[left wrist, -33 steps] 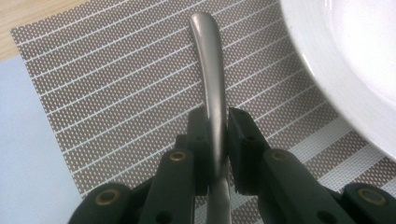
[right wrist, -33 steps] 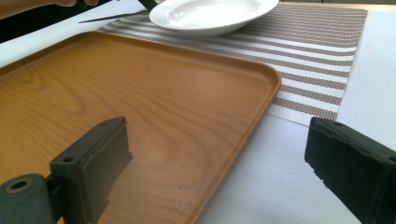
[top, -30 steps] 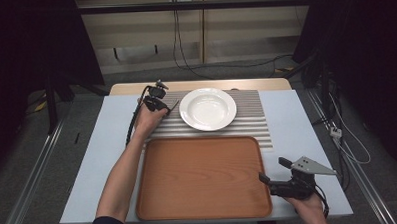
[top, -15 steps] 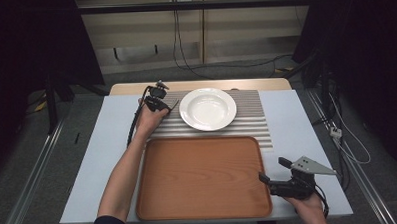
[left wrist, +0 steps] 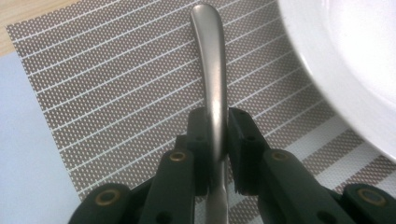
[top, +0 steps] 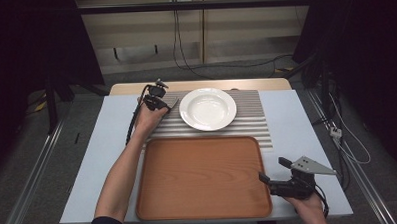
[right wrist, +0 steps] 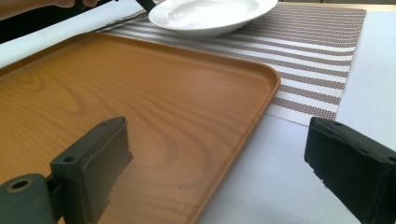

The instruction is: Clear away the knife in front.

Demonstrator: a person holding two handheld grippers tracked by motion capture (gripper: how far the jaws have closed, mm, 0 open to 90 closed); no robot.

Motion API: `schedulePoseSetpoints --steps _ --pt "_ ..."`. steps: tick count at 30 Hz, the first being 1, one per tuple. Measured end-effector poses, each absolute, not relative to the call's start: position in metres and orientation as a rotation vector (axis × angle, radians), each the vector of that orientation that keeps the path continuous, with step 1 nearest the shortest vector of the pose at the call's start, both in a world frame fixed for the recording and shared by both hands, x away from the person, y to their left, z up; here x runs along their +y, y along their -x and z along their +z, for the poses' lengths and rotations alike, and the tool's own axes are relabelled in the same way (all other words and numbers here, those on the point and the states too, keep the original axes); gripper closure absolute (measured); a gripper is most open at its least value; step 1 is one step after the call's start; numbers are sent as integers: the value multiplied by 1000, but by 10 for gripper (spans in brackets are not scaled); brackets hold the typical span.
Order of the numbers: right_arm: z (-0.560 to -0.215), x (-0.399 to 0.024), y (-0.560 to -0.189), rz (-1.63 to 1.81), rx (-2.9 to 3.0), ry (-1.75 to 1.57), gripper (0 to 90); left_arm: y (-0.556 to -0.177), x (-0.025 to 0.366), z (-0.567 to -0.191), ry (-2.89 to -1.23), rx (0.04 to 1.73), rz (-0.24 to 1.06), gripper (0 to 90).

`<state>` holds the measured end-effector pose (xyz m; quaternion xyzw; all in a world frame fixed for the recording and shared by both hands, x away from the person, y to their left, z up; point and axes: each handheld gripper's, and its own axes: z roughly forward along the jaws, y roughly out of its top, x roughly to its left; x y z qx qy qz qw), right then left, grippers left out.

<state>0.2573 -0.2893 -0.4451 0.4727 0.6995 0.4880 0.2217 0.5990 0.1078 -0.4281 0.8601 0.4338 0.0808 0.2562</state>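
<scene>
A metal cutlery handle (left wrist: pixel 210 56) runs forward from between the jaws of my left gripper (left wrist: pixel 217 121), which is shut on it just above the striped placemat (left wrist: pixel 116 84). From above, this gripper (top: pixel 158 101) sits at the mat's far left, beside a white plate (top: pixel 208 109) with nothing on it. The plate's rim (left wrist: pixel 350 60) lies close on the right of the handle. My right gripper (top: pixel 273 172) rests near the front right of the table, open, its jaws (right wrist: pixel 219 154) straddling the right edge of a bare wooden tray (right wrist: pixel 140 93).
The wooden tray (top: pixel 201 177) lies in front of the placemat (top: pixel 252 125) on a pale blue table cover (top: pixel 297 118). The plate (right wrist: pixel 210 14) stands beyond the tray's far edge. Cables trail over the floor behind the table.
</scene>
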Motion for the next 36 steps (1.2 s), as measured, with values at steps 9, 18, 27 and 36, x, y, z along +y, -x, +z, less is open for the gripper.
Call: schedulePoseSetpoints --steps 9,18,27,36 --pt "-445 -289 -257 1350 1933 -1306 68 -595 110 -417 -2338 1152 222 800" --pt "-445 -288 -257 1351 1935 -1301 67 -585 109 -407 -2328 1127 198 800" --pt "-445 -288 -257 1347 1932 -1299 67 -571 110 -400 -2328 1110 195 800" --pt "-444 -288 -256 1345 1931 -1297 67 -556 114 -392 -2346 1071 227 800"
